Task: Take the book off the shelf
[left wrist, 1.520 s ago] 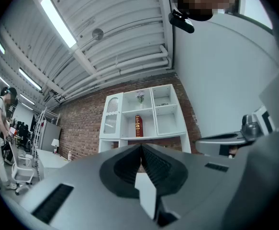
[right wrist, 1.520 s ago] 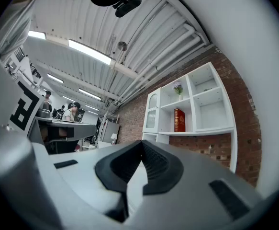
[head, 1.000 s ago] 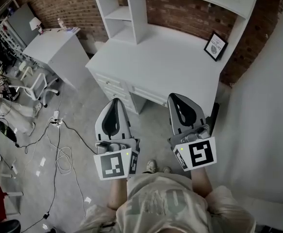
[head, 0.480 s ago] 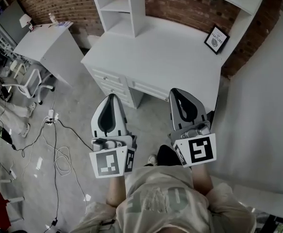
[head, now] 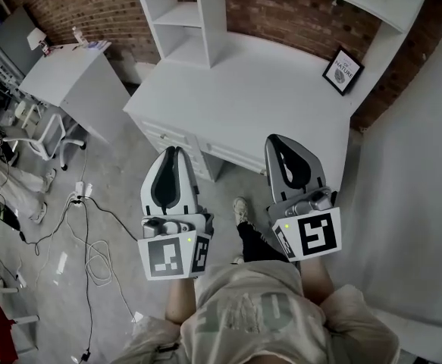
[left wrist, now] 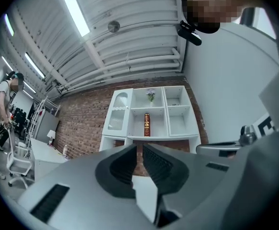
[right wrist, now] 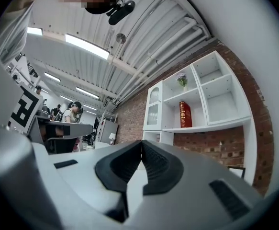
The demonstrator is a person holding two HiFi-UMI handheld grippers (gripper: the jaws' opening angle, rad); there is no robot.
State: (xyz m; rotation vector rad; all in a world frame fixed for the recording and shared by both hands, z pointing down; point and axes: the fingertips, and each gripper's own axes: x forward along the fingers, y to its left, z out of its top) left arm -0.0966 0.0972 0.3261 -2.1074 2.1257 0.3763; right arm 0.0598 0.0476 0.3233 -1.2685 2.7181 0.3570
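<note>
At 12 o'clock the book (left wrist: 147, 124) waits on the shelf (left wrist: 164, 137), well apart; the person stepped nearer the desk (head: 258, 89), the left gripper (left wrist: 140, 150) is opening on nothing, and the right gripper (right wrist: 140, 150) is closed, empty.

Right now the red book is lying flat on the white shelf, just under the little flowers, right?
No. The red book stands upright, not flat, on the white shelf, just under the little flowers. The left gripper view shows it.
</note>
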